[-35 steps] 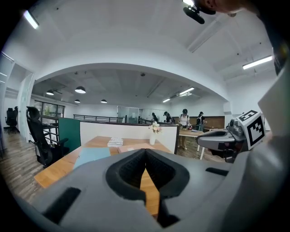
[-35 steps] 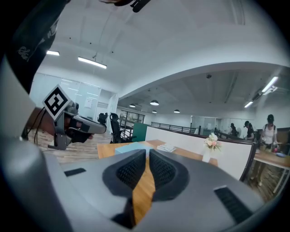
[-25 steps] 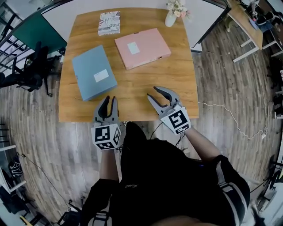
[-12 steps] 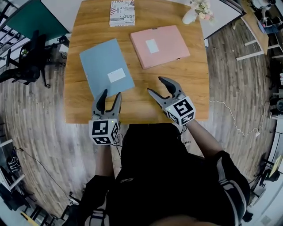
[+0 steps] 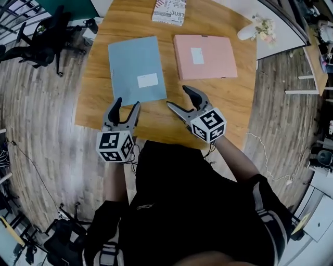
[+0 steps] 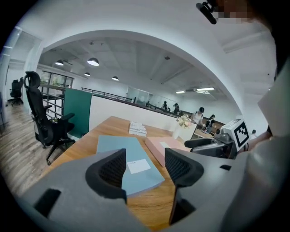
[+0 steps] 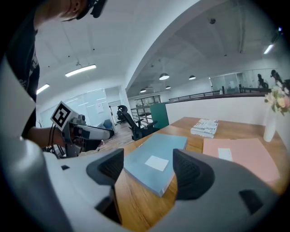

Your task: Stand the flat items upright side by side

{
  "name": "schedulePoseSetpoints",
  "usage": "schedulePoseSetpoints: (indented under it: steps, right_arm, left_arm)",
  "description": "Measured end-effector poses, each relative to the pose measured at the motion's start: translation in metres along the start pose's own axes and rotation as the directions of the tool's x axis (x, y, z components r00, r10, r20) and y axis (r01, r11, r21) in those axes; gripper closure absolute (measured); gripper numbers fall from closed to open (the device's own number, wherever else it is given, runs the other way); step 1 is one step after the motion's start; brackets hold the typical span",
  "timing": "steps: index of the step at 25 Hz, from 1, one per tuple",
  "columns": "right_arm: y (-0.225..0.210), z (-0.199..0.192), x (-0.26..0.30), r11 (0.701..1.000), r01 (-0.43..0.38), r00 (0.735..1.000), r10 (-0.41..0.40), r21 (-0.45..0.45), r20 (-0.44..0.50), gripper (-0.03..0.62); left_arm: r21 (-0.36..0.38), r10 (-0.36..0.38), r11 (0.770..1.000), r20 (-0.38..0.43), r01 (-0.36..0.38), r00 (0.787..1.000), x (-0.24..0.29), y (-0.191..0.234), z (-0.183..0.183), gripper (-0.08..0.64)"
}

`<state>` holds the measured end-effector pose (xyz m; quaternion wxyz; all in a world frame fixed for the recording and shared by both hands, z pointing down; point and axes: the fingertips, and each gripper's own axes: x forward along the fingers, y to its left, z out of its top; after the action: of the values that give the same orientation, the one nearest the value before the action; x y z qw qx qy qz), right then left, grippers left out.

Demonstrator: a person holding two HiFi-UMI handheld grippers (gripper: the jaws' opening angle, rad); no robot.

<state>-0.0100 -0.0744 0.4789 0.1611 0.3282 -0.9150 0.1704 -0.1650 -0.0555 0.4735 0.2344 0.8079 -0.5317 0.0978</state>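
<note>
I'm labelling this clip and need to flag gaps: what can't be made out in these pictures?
Label print on the blue folder and pink folder: too small in every view.
Cover of the patterned book: cut off by the head view's top edge, tiny in both gripper views.
Folders' contents: hidden by their closed covers.
Near edge of the table: partly under the person's torso, head view.

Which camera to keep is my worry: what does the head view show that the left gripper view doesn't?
Head view only: the person's black top. Left gripper view only: ceiling lamps, distant people. Both: blue folder, pink folder, book, vase, chair, table.
</note>
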Motion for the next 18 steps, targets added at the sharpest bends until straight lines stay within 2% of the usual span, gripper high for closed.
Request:
schedulePoseSetpoints:
  steps: [4, 8, 13, 18]
  right_arm:
    - [0.004, -0.004, 0.009, 0.997, -0.076, 0.997, 0.076, 0.025, 0.002, 0.229]
    - [0.001, -0.01, 0.021, 0.986, -0.115, 0.993, 0.114, 0.119, 0.012, 0.201]
    - [-0.009, -0.037, 0.044, 0.963, -0.072, 0.995, 0.089, 0.261, -0.054, 0.183]
    - [-0.023, -0.054, 0.072, 0.961, -0.017, 0.989, 0.057, 0.275, -0.137, 0.173]
  left_arm:
    - [-0.061, 0.081, 0.995, -0.004, -0.081, 0.997, -0.012, 0.009, -0.01, 0.267]
    - [-0.131, 0.112, 0.984, -0.047, -0.117, 0.993, -0.014, 0.024, -0.023, 0.245]
    - [-0.221, 0.097, 0.968, -0.096, -0.116, 0.991, -0.003, 0.054, -0.042, 0.23]
    - [-0.23, 0.063, 0.968, -0.154, -0.098, 0.986, 0.027, 0.088, -0.051, 0.21]
